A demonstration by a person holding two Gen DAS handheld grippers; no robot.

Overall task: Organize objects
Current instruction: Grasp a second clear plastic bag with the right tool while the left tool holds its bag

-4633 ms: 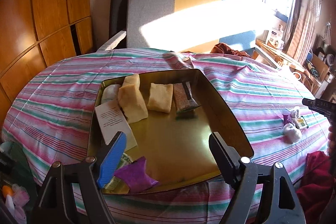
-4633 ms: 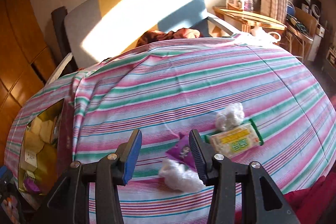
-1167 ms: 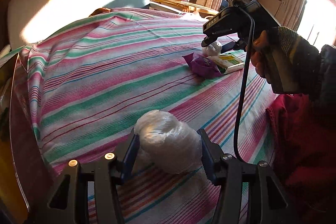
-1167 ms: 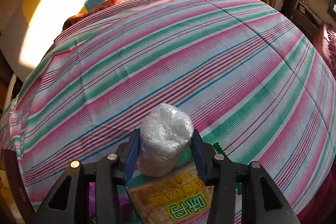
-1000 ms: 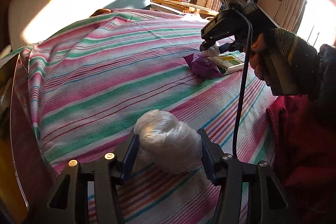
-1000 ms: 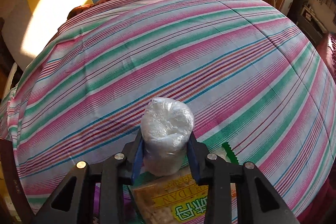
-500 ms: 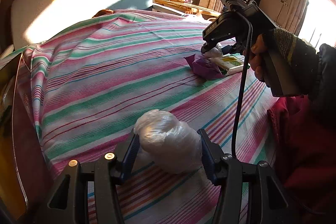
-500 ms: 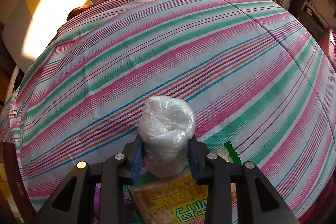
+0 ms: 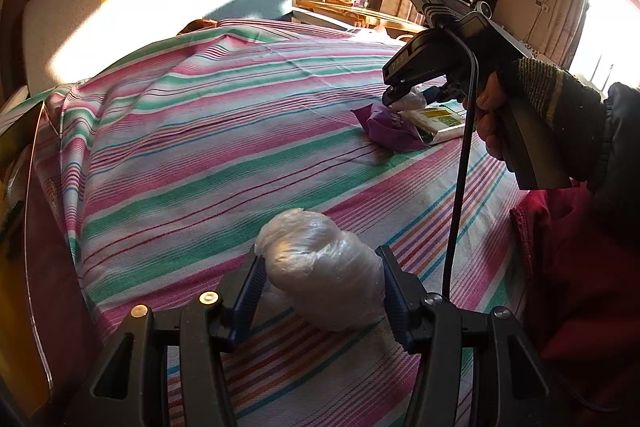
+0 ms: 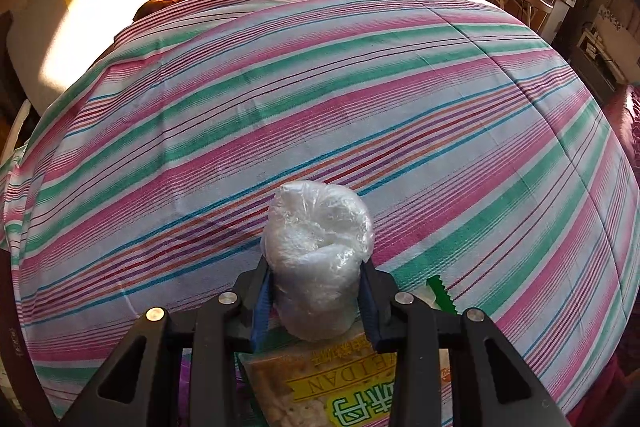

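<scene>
- Left wrist view: left gripper (image 9: 320,283) clamps a plastic-wrapped bundle (image 9: 320,269) resting on the striped table (image 9: 208,147).
- Right gripper (image 10: 316,291) clamps a second wrapped bundle (image 10: 318,255) above a cracker packet (image 10: 320,379).

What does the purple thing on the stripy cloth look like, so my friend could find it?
On the striped tablecloth, look to the far right side where a few snacks lie together. The purple packet is a crinkly wrapper touching the yellow cracker pack; it is the only purple one, since the bundles nearby are clear plastic.
</scene>
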